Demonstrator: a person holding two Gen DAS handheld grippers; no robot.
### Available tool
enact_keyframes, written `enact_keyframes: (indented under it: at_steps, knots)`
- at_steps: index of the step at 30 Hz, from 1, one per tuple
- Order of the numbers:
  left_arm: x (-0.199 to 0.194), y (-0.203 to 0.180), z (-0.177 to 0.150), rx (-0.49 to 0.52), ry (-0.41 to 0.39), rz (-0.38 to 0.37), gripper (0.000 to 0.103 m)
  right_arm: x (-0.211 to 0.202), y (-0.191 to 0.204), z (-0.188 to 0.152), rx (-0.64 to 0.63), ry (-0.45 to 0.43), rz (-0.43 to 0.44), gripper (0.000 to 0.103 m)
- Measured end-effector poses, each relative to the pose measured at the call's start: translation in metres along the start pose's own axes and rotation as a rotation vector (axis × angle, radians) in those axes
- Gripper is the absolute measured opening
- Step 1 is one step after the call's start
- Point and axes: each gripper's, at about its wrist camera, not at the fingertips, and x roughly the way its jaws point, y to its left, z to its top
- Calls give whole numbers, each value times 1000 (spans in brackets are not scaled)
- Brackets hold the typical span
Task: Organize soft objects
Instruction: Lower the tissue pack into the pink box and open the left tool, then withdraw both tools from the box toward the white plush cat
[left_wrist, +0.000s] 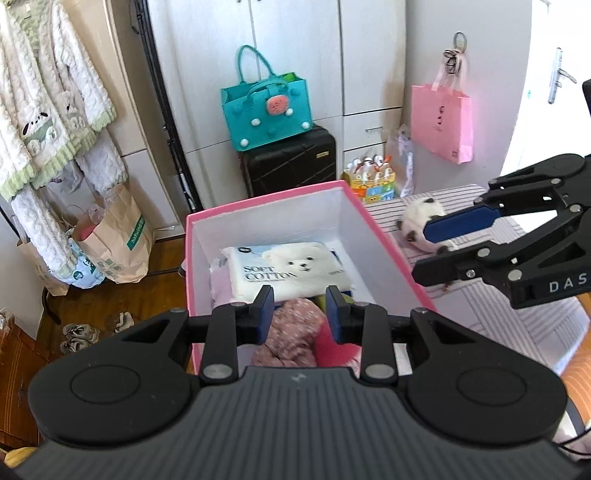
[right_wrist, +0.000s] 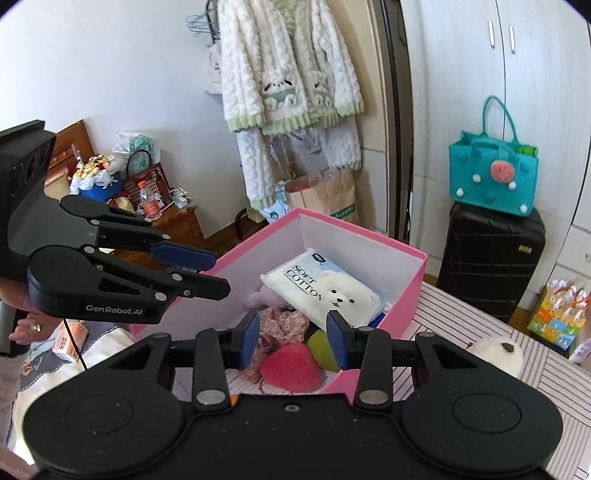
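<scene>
- Soft objects already fill the pink open-topped cardboard box (left_wrist: 391, 243): in the left wrist view a white "SOFT COTTON" tissue pack (left_wrist: 291, 267) lies flat on top, its long axis running left to right, printed bear face up.
- Left hand-held gripper (left_wrist: 300, 314) hangs over the box's near edge, jaws narrowly apart and empty, above a pink floral cloth (left_wrist: 291, 336).
- Right hand-held gripper (left_wrist: 434, 242) enters from the right, also empty, in front of a white plush toy with dark patches (left_wrist: 419, 218) left out on the striped worktop (left_wrist: 517, 325).
- In the right wrist view the right hand-held gripper (right_wrist: 291, 338) shows a narrow empty gap above a pink furry heart (right_wrist: 291, 363) and a yellow-green ball (right_wrist: 319, 347).
- Here the pack (right_wrist: 332, 290) runs diagonally, upper left to lower right.
- Risk, I judge: the plush (right_wrist: 496, 354) is round and yielding, so a narrow or off-centre pinch could let it slip or roll off the worktop.
</scene>
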Motion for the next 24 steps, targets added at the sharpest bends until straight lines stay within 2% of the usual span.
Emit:
enact_keyframes:
  at_steps: [10,19,24]
  knots:
    - [-46,-29,-13,71,-45,-25,33,-51,23,-19,-58,-47,0,46]
    - [-70,-58,-33,138,-50,-107,37,-85,31,-48,-77,-49,-4,48]
    - [-71,-73,-48,125,-7,-187,37,-97,31,-66,-89,-47,-22,49]
